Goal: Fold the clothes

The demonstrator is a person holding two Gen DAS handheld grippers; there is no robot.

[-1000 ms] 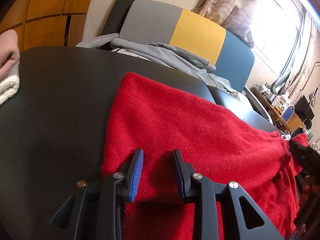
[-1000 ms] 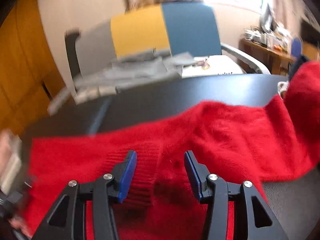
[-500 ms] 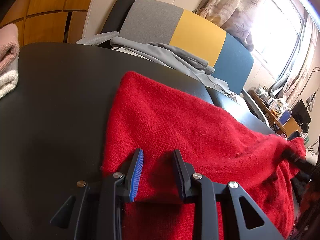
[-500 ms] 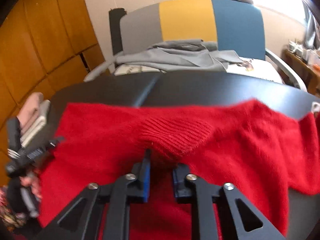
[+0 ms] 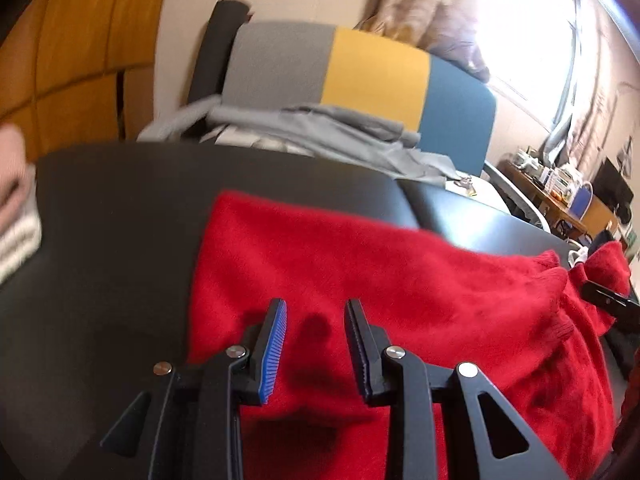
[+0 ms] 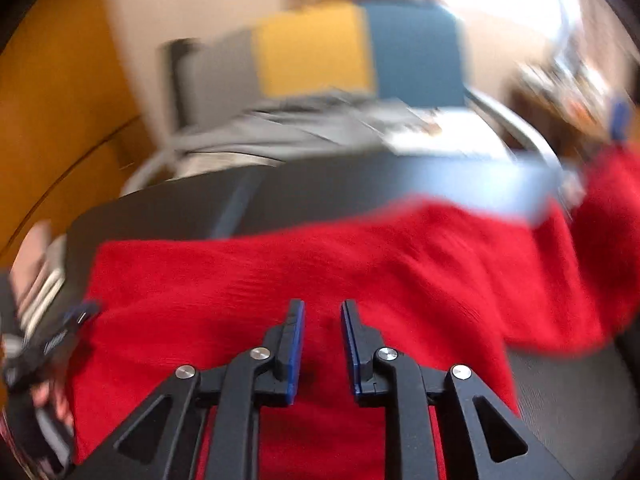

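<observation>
Left wrist view: our left gripper (image 5: pixel 314 338) hangs spread over the red sweater (image 5: pixel 360 264) lying across the black table (image 5: pixel 100 240). Our right gripper (image 6: pixel 322 344), blurred, stands parted above the same sweater, clasping nothing.

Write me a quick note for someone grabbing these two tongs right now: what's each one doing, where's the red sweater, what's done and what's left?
Left tongs: open, over the near left part of the red sweater, gripping nothing.
Right tongs: open with a narrow gap, over the sweater's near middle; that view is blurred.
The sweater lies spread across the black table, one end trailing off its right side.
Folded pink and white knits sit at the table's left edge; grey clothes wait on the chair behind.
Done: sweater laid out. Left: the folds themselves.
</observation>
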